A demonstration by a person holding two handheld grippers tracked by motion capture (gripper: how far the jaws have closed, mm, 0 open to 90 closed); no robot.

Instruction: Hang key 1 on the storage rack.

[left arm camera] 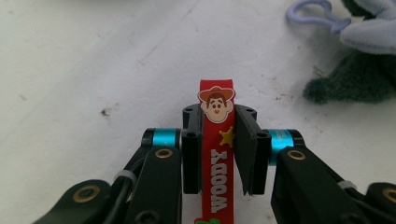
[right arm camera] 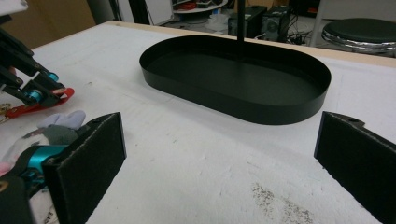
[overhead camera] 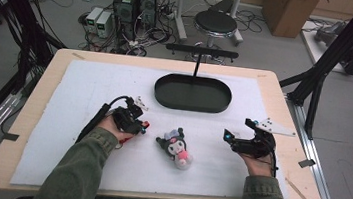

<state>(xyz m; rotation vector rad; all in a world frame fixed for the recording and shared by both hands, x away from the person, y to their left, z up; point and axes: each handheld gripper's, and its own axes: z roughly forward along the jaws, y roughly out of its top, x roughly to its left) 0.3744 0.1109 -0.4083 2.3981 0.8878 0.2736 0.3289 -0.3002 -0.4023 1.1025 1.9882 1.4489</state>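
White padding point(overhead camera: 89, 94) covers most of a pale wooden table point(overhead camera: 39, 94), leaving a bare strip of wood along the edges; the cover is lightly soiled, with dark specks and a grey smudge near the right gripper's jaws in the right gripper view. On the far middle of the cover sits a black oval tray point(overhead camera: 192, 94), shallow-walled, with a thin black post rising behind it. The left gripper point(overhead camera: 142, 126) lies low on the cover at the left, its pads pressed together on a red rubber strap point(left arm camera: 217, 154) printed with a cowboy face, a yellow star and the word WOODY; the strap stands up between the pads and pokes out past their tips. Just beside it, toward the middle of the table, lies a small plush toy point(overhead camera: 176, 147) with dark ears, a pale face and a pink patch, and a lilac loop at one end. The right gripper point(overhead camera: 233, 138) rests at the right of the cover, well apart from the toy, its jaws standing wide with nothing between them and aimed toward the tray. Beyond the table the grey floor holds computer towers point(overhead camera: 135, 1) amid tangled cables, a round black stool point(overhead camera: 216, 23), a cardboard box point(overhead camera: 288, 6) and black frame struts at either side.
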